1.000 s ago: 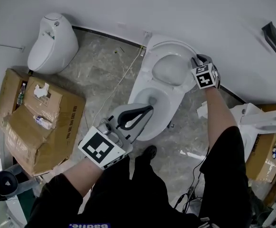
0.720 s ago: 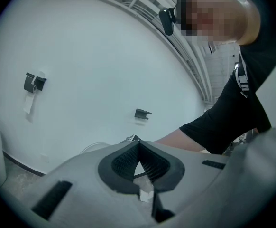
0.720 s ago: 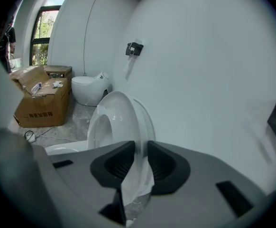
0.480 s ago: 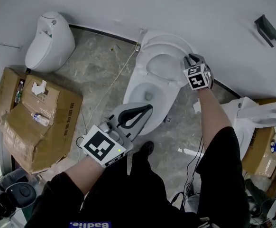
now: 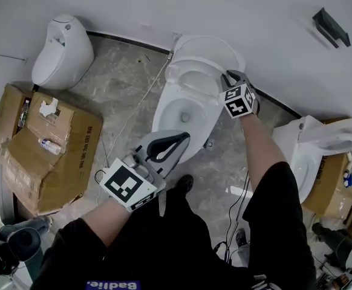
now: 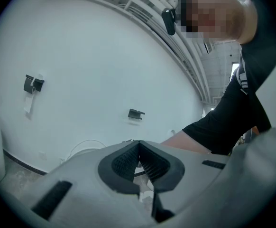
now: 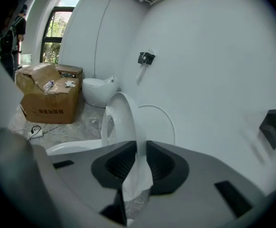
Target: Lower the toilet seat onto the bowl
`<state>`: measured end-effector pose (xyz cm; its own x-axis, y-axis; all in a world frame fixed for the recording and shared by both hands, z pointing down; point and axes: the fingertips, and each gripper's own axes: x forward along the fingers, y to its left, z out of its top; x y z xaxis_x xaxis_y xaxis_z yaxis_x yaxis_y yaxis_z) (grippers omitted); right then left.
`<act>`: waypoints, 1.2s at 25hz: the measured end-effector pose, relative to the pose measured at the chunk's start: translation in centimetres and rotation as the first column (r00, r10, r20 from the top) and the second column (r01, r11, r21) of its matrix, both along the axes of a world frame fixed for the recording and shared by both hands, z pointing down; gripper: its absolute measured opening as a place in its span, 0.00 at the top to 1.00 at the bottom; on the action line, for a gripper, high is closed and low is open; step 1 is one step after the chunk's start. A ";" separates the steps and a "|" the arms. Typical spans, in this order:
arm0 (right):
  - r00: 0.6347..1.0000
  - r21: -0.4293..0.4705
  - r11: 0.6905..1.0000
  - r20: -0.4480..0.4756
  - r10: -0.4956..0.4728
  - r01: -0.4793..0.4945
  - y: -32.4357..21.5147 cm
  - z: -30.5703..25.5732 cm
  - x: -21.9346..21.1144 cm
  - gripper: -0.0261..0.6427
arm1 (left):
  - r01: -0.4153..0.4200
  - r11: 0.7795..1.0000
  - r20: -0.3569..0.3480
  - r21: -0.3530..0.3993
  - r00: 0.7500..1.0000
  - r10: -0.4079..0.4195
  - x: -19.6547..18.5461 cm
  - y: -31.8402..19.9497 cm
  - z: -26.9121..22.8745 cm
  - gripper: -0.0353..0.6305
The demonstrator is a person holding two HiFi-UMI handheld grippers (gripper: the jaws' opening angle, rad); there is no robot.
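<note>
A white toilet stands against the wall, its bowl (image 5: 177,121) open. The lid (image 5: 215,46) leans back on the wall and the toilet seat (image 5: 191,77) stands tilted forward, away from the lid. My right gripper (image 5: 228,77) is at the seat's right rim, and its jaws are closing on it. In the right gripper view the seat (image 7: 121,122) runs edge-on between the ribbed pads (image 7: 162,164) of the right gripper (image 7: 142,144), touching both. My left gripper (image 5: 184,137) hovers in front of the bowl, shut and holding nothing; in the left gripper view its tips (image 6: 139,142) meet.
A second white toilet (image 5: 61,41) stands at the far left, and beside it a torn cardboard box (image 5: 43,150). Another toilet (image 5: 321,144) is at the right. A black bracket (image 5: 330,26) is on the wall. A cable (image 5: 133,110) crosses the floor left of the bowl.
The seat has tipped forward off the lid, and my right gripper has moved left and down with it. The left gripper has stayed in front of the bowl.
</note>
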<state>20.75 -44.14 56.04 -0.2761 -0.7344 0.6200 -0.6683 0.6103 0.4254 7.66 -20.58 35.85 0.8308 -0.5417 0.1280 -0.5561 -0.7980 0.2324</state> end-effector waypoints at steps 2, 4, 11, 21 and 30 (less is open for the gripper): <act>1.000 0.008 1.000 -0.006 -0.020 0.020 1.1 0.0 -0.3 0.84 | 0.016 1.000 -0.003 0.000 1.000 -0.016 0.1 1.0 0.0 0.92; 0.999 0.019 0.999 -0.008 -0.032 0.032 2.1 0.1 -0.6 0.84 | 0.035 0.999 -0.010 -0.004 0.999 -0.035 0.2 1.9 -0.1 0.92; 0.999 0.054 0.998 -0.024 -0.026 0.027 5.2 0.3 -1.7 0.84 | 0.052 0.998 -0.025 -0.042 0.998 -0.054 -1.0 4.9 0.6 0.92; 0.995 0.065 0.997 -0.094 0.033 -0.027 9.2 1.0 -3.2 0.84 | 0.006 0.999 -0.055 -0.047 0.998 -0.009 -4.9 7.4 1.3 0.92; 0.977 0.066 0.987 -0.145 0.156 -0.148 14.5 2.8 -4.4 0.84 | -0.077 0.997 -0.083 -0.021 0.994 0.075 -10.1 10.6 2.0 0.92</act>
<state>16.33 -29.66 58.81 -0.0665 -0.7943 0.6039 -0.6780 0.4800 0.5567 -2.42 -10.02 37.84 0.8775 -0.4744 0.0699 -0.4725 -0.8305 0.2950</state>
